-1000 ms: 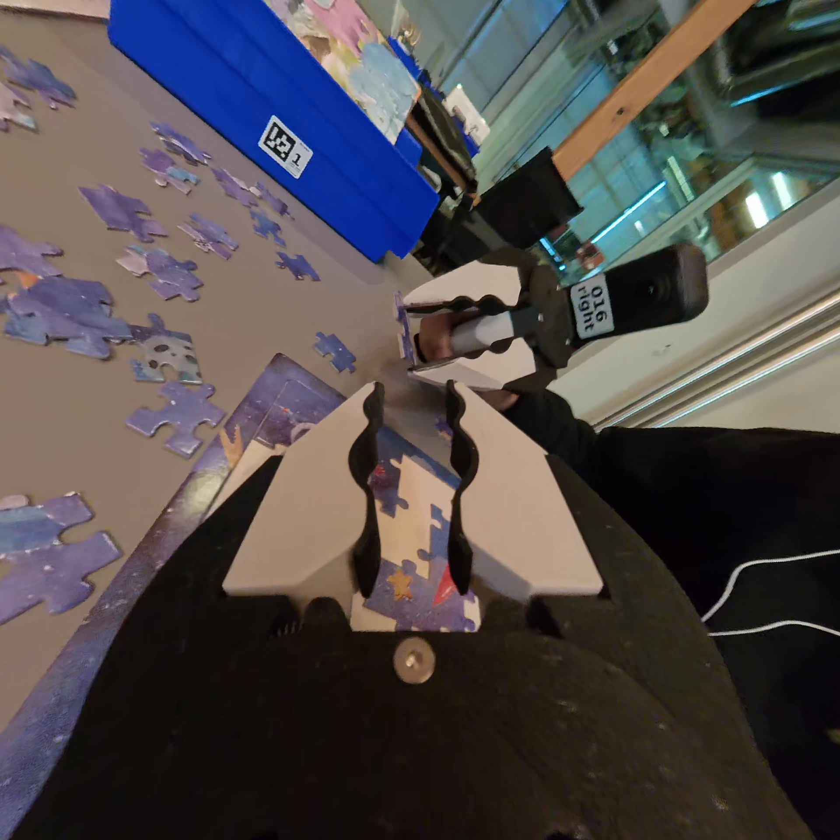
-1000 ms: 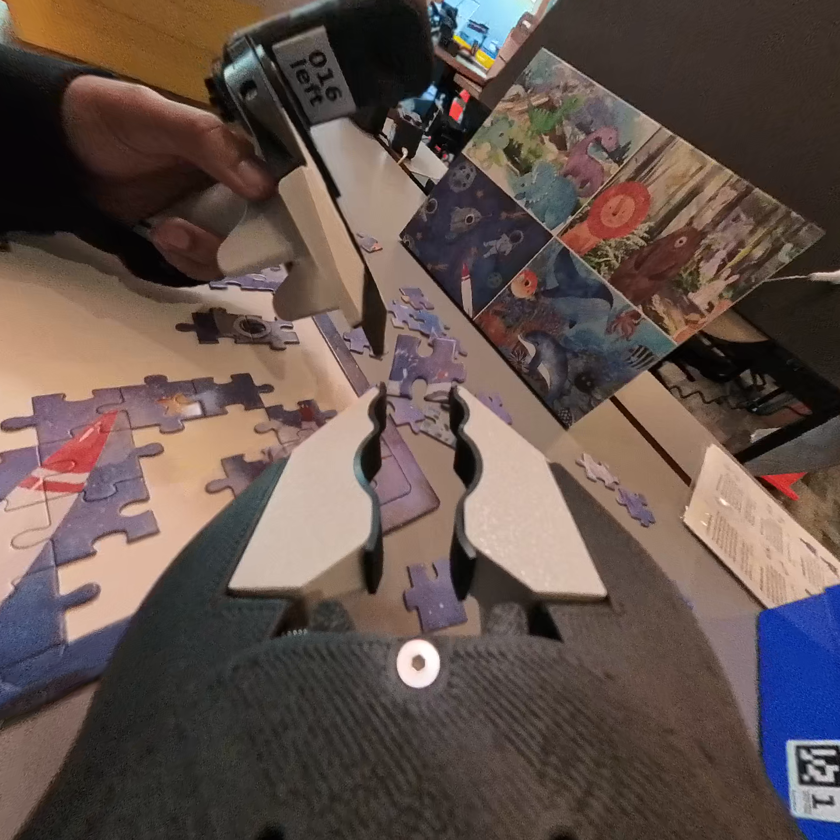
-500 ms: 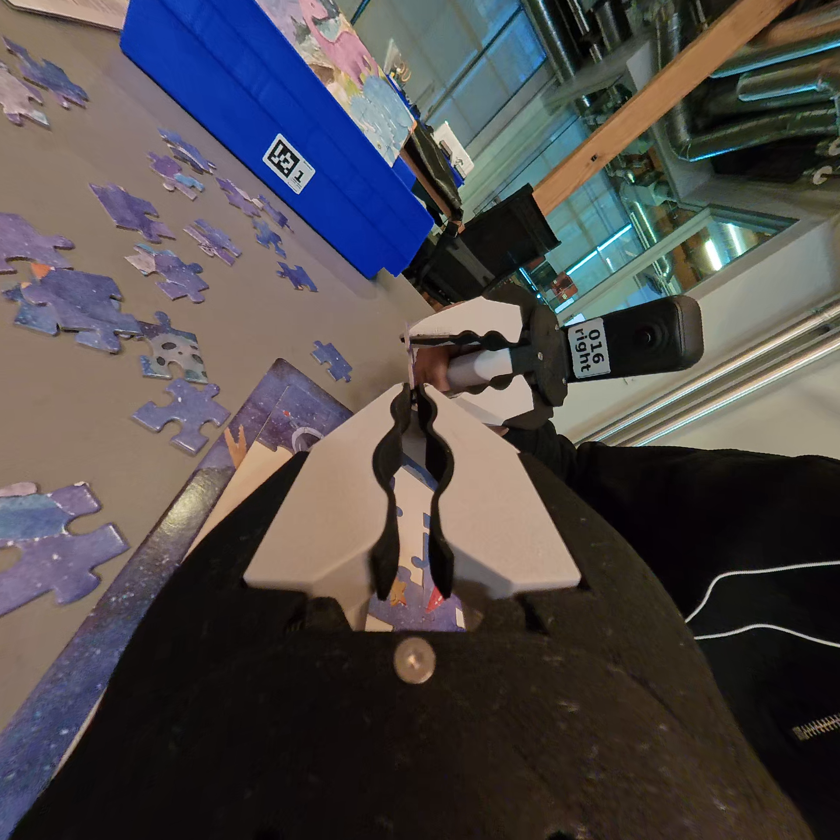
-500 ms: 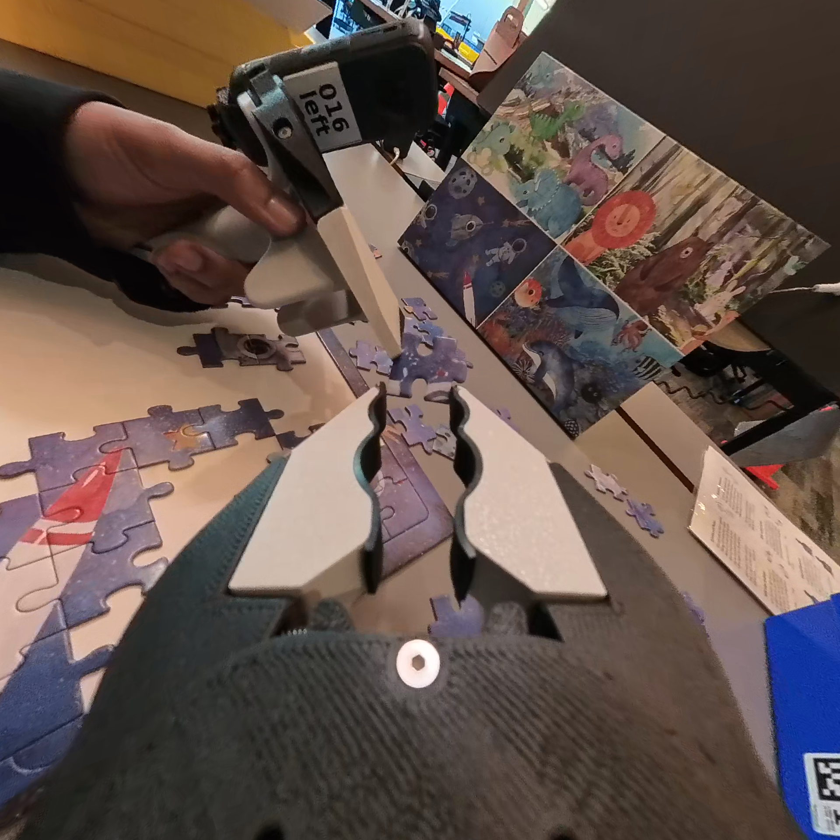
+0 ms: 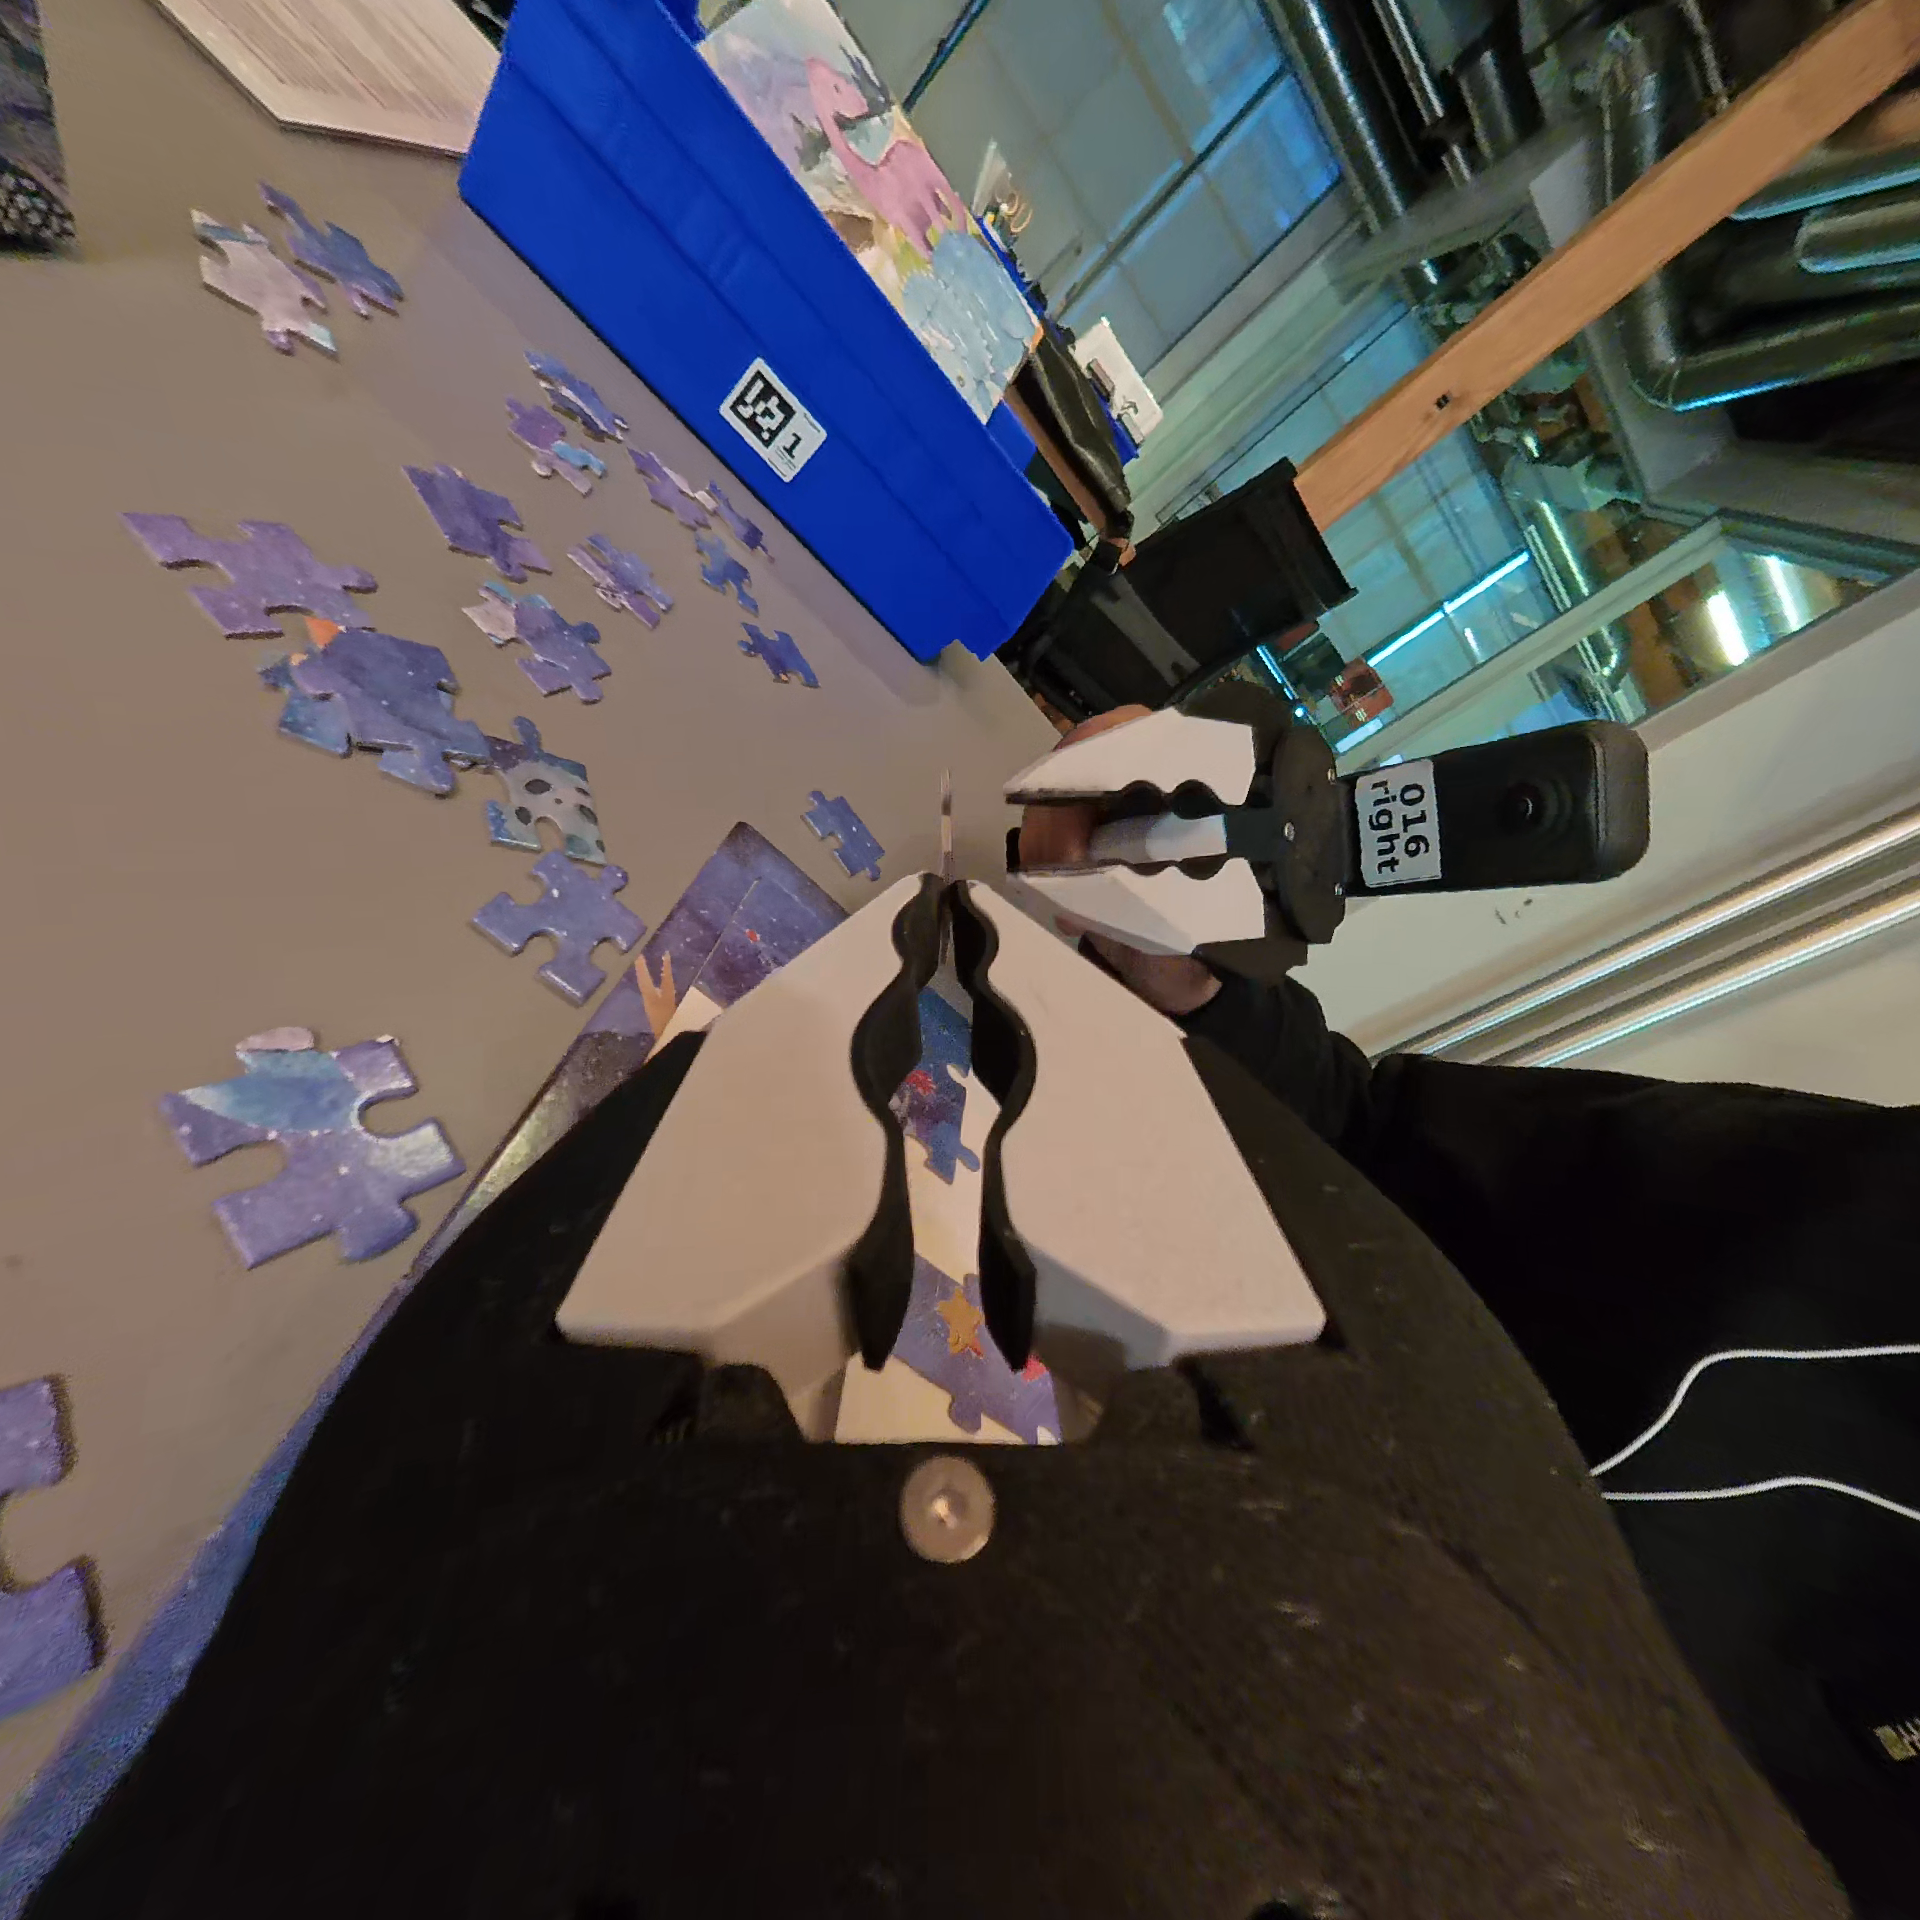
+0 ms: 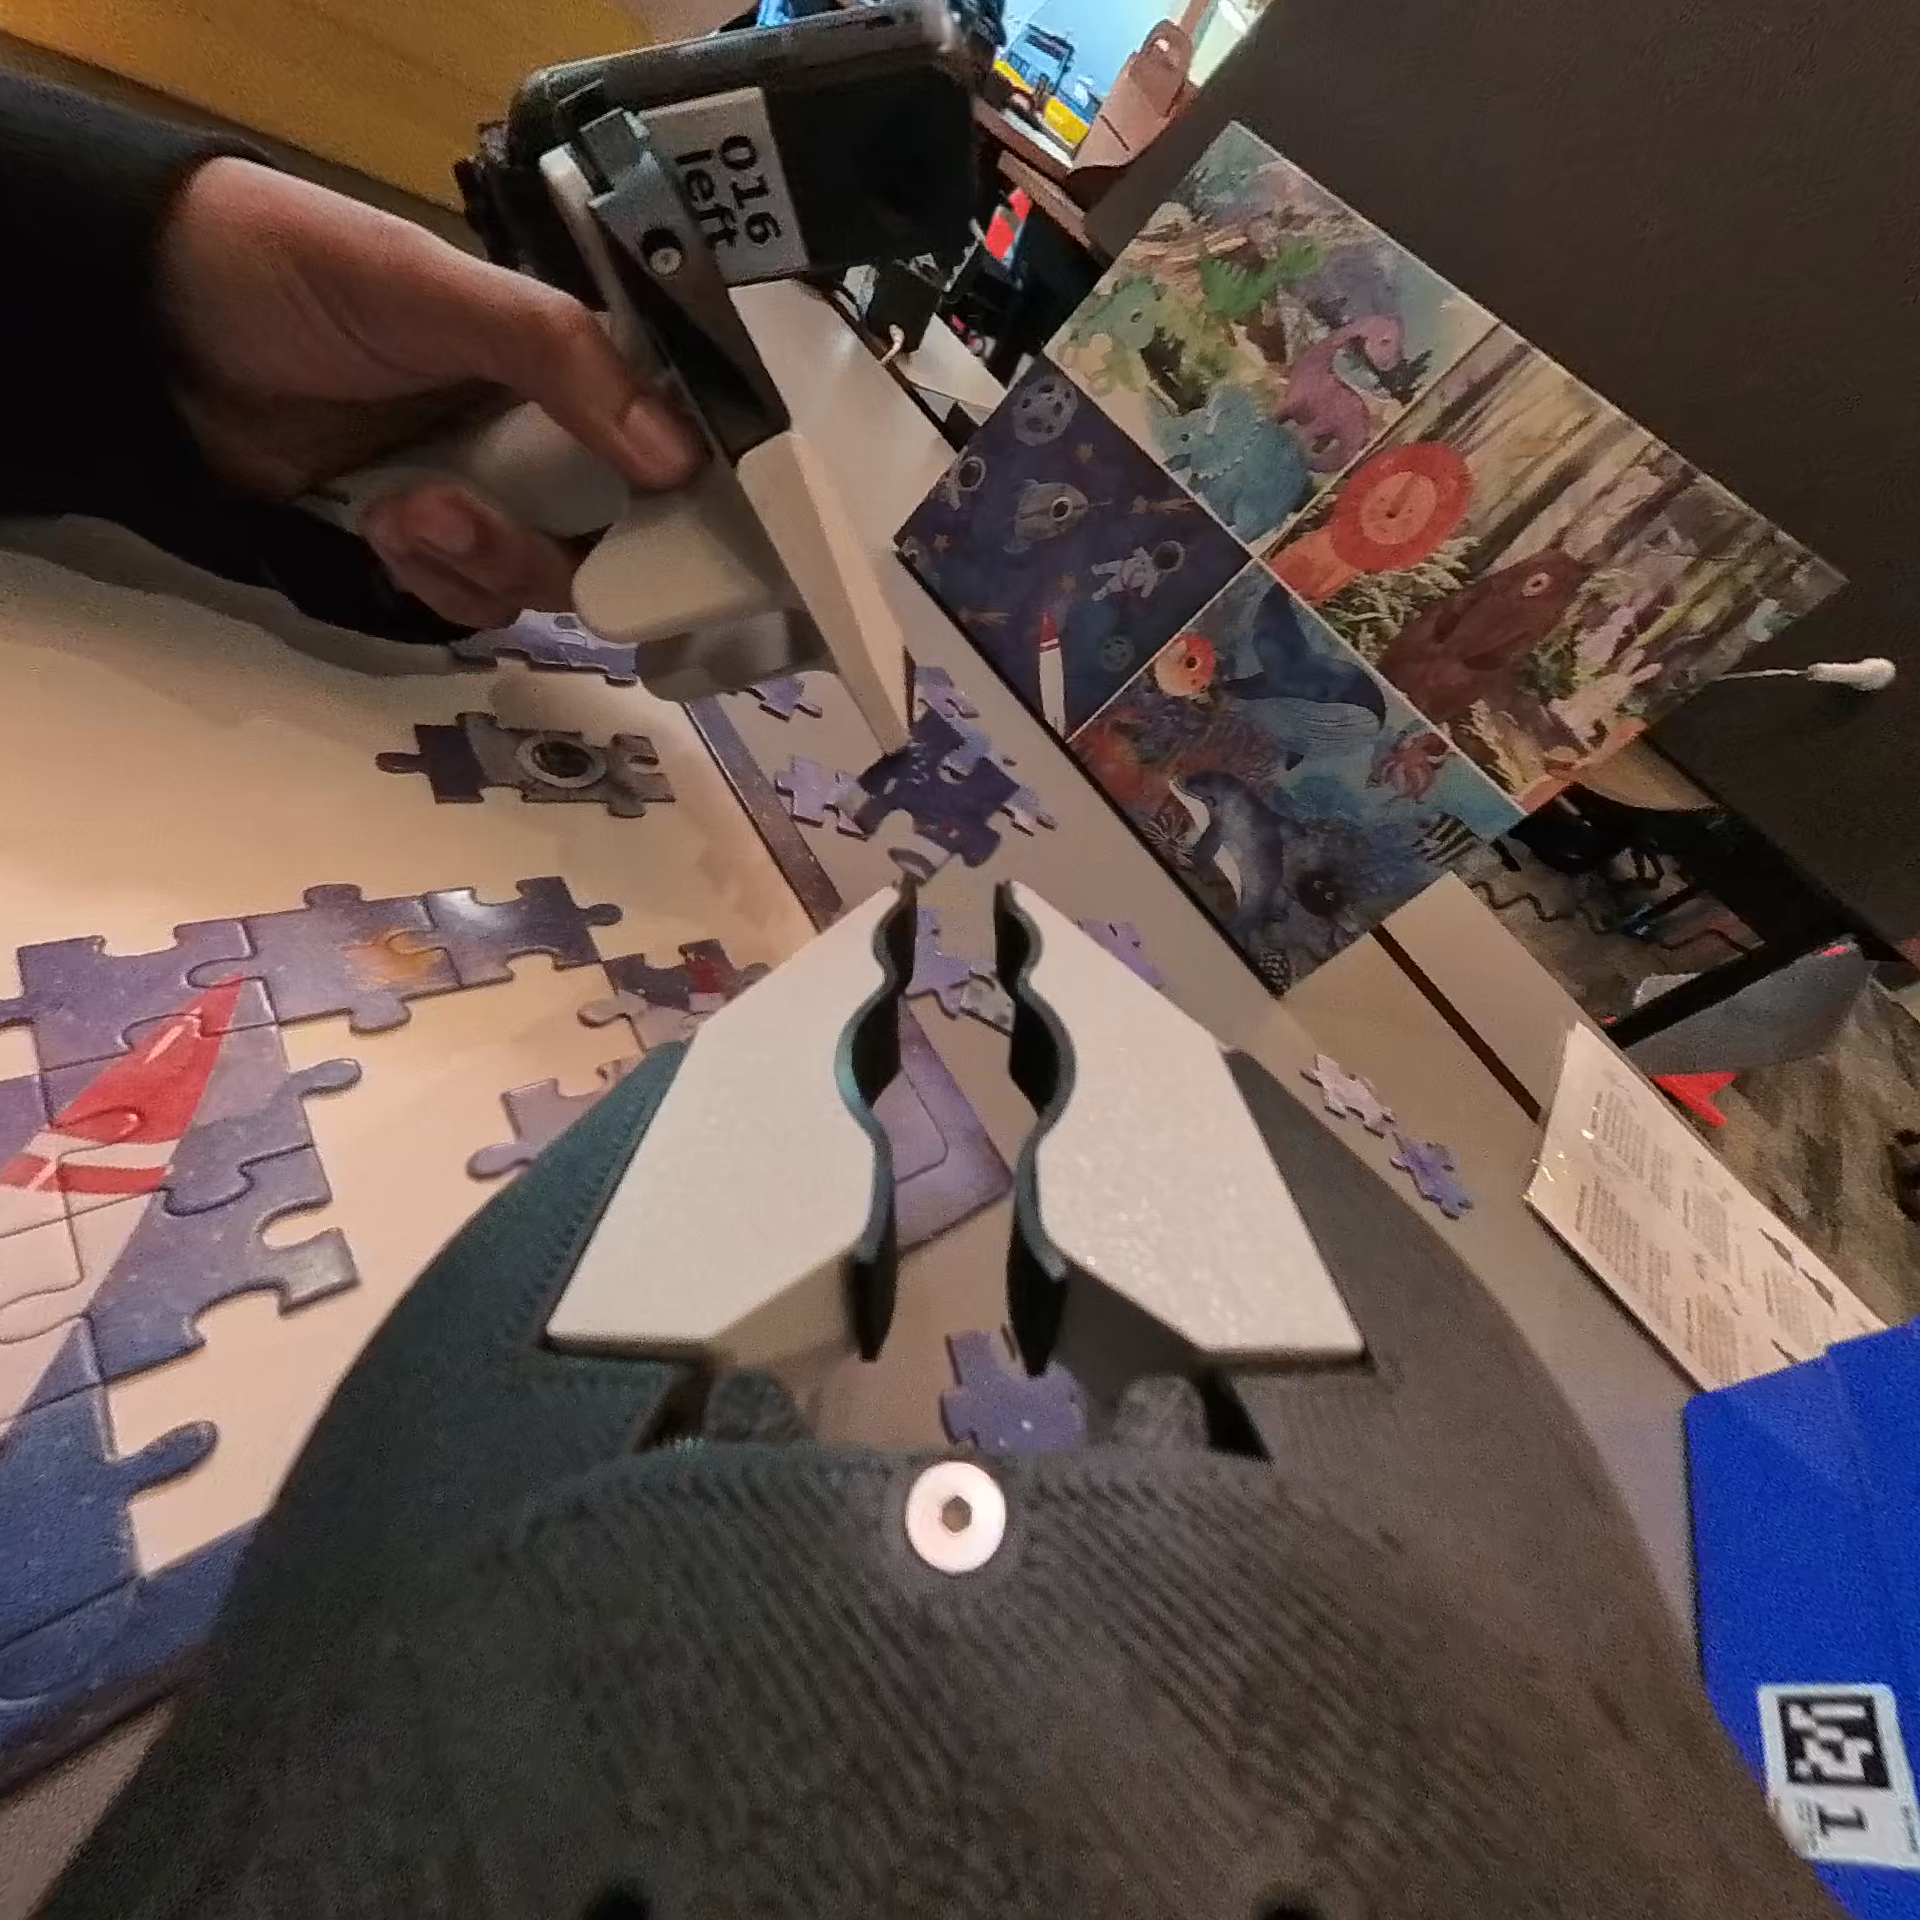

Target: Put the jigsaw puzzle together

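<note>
Our left gripper [image 5: 943,902] has its fingers pressed together on a dark blue cardboard puzzle piece [image 6: 940,792], pinched by one edge. In the left wrist view the piece shows only as a thin sliver edge-on, standing up past the fingertips; in the right wrist view it hangs flat-faced below the left gripper's tip, lifted off the grey surface [image 5: 156,935].

Our right gripper [image 6: 956,904] has its fingers apart with nothing between them. Its tips sit just short of the hanging piece, whose lower tab is nearly at the left-hand fingertip; we cannot tell whether it touches.

Beneath and behind both pairs of fingers lies the cream puzzle tray with a dark blue border [image 6: 774,821], partly filled with joined blue pieces [image 6: 312,956]. Beyond the left gripper's fingers, loose purple-blue pieces [image 5: 364,696] are scattered on the surface, and farther off stands a blue plastic bin [image 5: 727,312]. Beyond the right gripper's fingers leans a picture board of four puzzle scenes [image 6: 1351,582].
</note>
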A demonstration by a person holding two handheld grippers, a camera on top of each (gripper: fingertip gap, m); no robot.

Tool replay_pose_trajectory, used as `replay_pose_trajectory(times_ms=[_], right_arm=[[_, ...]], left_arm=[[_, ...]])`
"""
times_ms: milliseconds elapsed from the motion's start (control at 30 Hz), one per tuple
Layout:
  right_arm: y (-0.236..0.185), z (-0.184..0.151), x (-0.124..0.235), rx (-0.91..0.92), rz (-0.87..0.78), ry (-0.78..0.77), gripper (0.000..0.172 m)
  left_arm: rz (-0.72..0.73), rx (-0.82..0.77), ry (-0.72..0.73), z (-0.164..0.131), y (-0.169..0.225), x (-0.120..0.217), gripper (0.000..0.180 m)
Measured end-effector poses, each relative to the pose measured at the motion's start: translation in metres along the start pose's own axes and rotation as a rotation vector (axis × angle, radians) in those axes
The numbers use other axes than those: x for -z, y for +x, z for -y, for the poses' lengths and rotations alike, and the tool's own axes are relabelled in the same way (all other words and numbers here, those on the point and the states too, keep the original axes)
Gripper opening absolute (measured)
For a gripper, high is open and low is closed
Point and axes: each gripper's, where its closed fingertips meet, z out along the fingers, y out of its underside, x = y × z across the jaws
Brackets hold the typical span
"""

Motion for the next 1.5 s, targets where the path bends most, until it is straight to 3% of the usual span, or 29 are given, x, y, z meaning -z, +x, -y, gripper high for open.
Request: replay_pose_trajectory(times_ms=[700, 1500], right_arm=[[0.032, -0.017, 0.009, -0.082, -0.09, -0.022, 0.018], [0.034, -0.016, 0.011, -0.083, -0.09, -0.014, 0.017]], left_arm=[[-0.023, 0.014, -0.007, 0.0, 0.003, 0.003, 0.0], [-0.035, 0.028, -0.009, -0.001, 0.002, 0.001, 0.0]])
